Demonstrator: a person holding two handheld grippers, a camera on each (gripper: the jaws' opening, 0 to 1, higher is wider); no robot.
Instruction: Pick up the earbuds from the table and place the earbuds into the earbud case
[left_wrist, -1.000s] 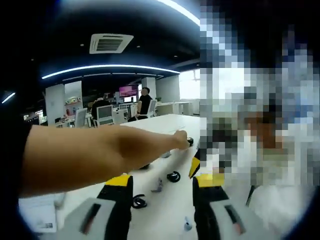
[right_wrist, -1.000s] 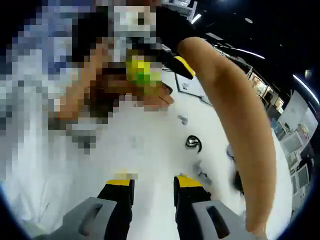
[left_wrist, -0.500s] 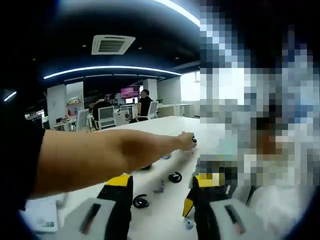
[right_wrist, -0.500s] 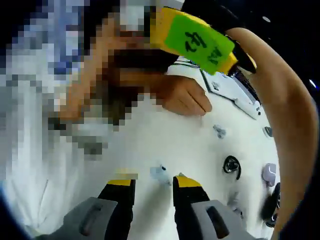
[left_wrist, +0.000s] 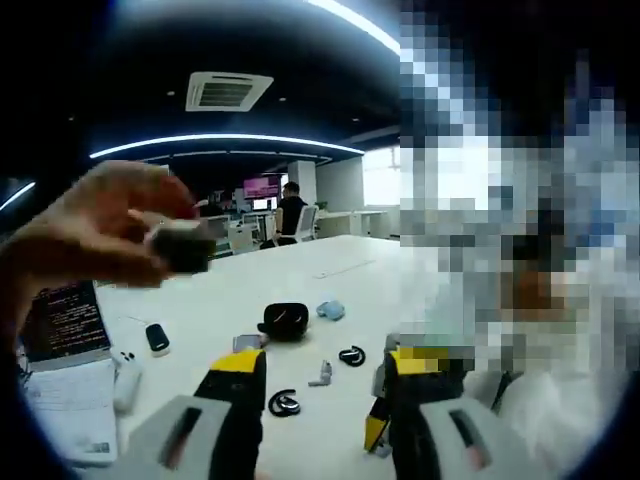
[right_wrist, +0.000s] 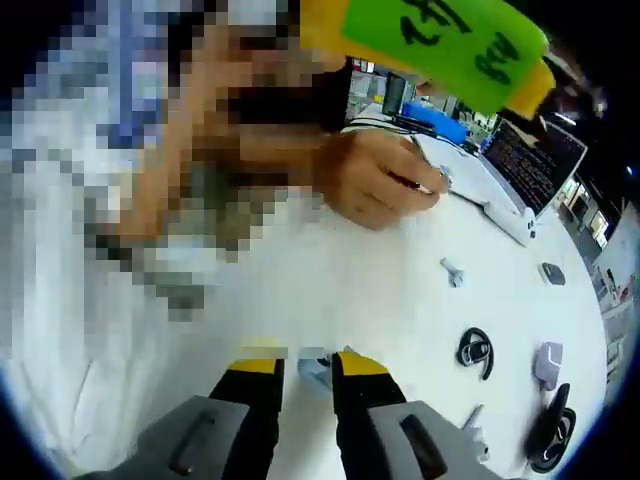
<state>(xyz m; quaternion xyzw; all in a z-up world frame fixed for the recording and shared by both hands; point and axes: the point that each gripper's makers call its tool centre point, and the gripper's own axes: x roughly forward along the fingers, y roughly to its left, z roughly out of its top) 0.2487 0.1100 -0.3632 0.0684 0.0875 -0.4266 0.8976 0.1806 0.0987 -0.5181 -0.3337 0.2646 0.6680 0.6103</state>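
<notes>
**A:** Where do my grippers stand?

**B:** From here, the left gripper (left_wrist: 318, 395) hangs above the white table (left_wrist: 300, 280) with its jaws parted fairly wide and nothing between them. The right gripper (right_wrist: 306, 375) has its jaws close together, a narrow gap, and I see nothing clamped in it.

**A:** And the earbuds?

**B:** I take the black earbud case (left_wrist: 285, 319) as my landmark; in the left gripper view it sits lid-open on the table, ahead of my jaws. One black ear-hook earbud (left_wrist: 283, 404) lies nearer me than the case, just off the left jaw tip. A second earbud (left_wrist: 351, 355) lies to the right of the case, a little closer to me. A small grey piece (left_wrist: 321, 374) lies between the two earbuds. In the right gripper view I see one hooked earbud (right_wrist: 476, 351) and, near the rim, a black shape that may be the case (right_wrist: 548, 435).

**A:** What worries you?

**B:** A person's hand (left_wrist: 95, 235) hovers high on the left of the case, holding something small; another hand (right_wrist: 375, 180) rests on the table beyond my right jaws. If I swing in now, I judge I could strike a hand. The hooks also look thin and flat, so a narrow bite may flick an earbud away.
</notes>
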